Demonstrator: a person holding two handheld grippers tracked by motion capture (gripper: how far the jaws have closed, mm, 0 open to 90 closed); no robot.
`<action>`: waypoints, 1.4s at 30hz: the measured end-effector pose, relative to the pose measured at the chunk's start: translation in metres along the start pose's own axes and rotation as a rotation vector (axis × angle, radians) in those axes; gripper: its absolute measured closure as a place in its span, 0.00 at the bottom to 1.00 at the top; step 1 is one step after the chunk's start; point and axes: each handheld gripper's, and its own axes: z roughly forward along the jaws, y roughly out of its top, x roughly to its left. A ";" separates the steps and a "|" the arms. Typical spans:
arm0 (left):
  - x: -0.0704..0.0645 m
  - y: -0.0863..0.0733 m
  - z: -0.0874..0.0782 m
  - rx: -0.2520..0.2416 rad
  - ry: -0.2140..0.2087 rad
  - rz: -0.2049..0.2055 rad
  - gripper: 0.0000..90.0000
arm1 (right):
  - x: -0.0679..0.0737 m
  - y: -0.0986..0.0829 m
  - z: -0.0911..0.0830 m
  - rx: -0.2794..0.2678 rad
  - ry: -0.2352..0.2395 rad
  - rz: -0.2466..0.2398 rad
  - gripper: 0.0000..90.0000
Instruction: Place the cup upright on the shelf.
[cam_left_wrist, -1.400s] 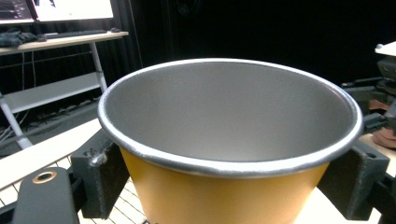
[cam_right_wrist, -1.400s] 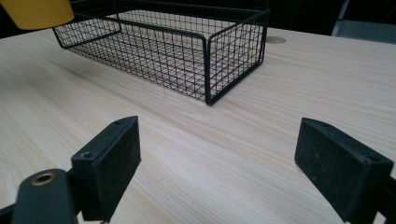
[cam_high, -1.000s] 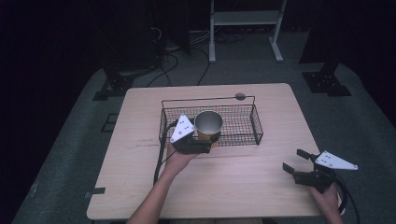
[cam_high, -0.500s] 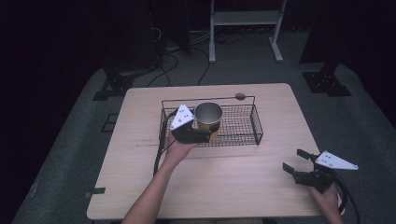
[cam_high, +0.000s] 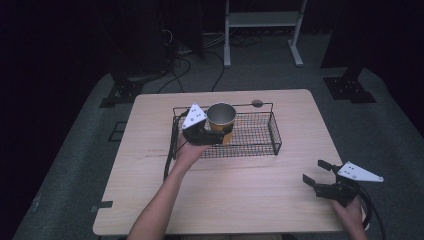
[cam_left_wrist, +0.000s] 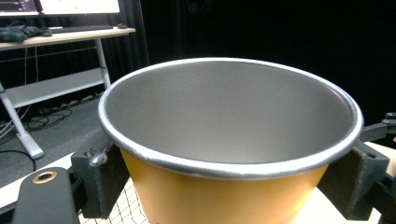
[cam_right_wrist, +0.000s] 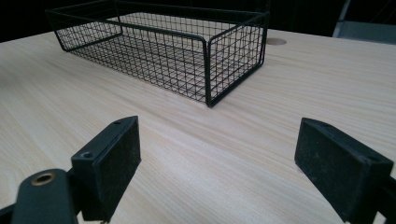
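Over the left end of the wire basket (cam_high: 260, 131), a paper cup (cam_high: 221, 116) is held upright by the left hand-held gripper (cam_high: 214, 136), its jaws closed on the orange wall just below the rim. Whether the cup's base is resting on the basket's mesh floor or is raised above it cannot be told from the high view. From the left gripper view, the cup (cam_left_wrist: 229, 154) is seen pinched between the two black pads (cam_left_wrist: 100, 179), one on each side, and its silvery inside looks empty.

The cup is judged to be light and thin-walled, so it can be carried with little effort but would be dented or squashed by a hard squeeze. The rolled rim is the stiffest part; hold is best taken across the wall just under that rim, where it is taken now, with the pads square to the sides. The smooth coated wall may slip if the cup is tilted.

Well apart from the basket, toward the near right corner of the tabletop (cam_high: 250, 195), the right hand-held gripper (cam_high: 314, 173) is held with its jaws spread wide and nothing between them.
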 end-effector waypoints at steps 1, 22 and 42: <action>0.001 0.001 0.001 0.005 -0.002 0.000 0.16 | 0.000 0.000 0.000 -0.001 0.000 0.001 0.15; 0.015 0.022 0.020 0.011 -0.005 0.036 0.16 | 0.000 0.000 -0.001 -0.004 0.004 0.000 0.15; 0.038 0.024 0.050 0.029 -0.056 0.040 0.16 | -0.001 0.000 -0.001 -0.011 0.008 0.008 0.15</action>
